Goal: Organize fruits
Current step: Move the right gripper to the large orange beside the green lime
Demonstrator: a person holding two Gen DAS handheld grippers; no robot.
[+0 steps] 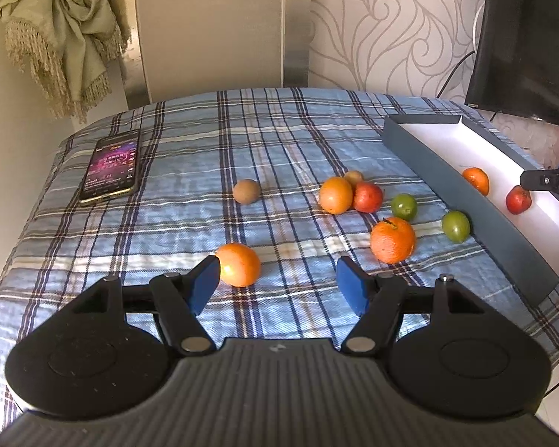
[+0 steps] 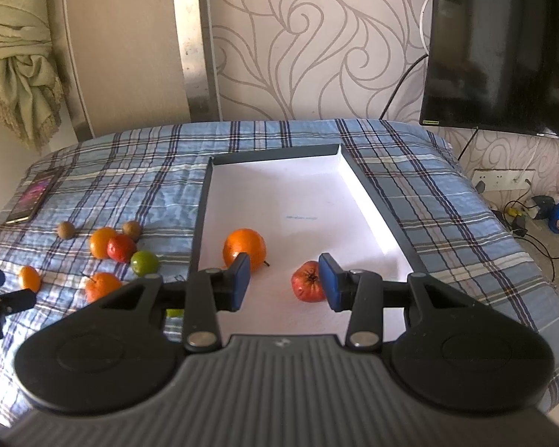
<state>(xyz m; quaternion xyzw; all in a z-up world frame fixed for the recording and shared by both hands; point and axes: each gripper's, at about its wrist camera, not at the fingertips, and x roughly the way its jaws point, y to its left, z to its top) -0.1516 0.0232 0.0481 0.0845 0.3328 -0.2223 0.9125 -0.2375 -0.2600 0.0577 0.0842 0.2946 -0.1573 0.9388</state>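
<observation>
The left gripper (image 1: 277, 285) hung over the plaid cloth (image 1: 190, 141), jaws wide and holding nothing, an orange (image 1: 238, 264) just beyond its left pad. The right gripper (image 2: 285, 279) hung over the box (image 2: 376, 201), jaws narrower and empty. An orange (image 2: 244, 247) and a red fruit (image 2: 307, 287) lay inside; other fruits lay left of it.

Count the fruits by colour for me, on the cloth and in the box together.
Orange fruits: 4
Red fruits: 2
Green fruits: 2
Brown fruits: 2
Total: 10
</observation>
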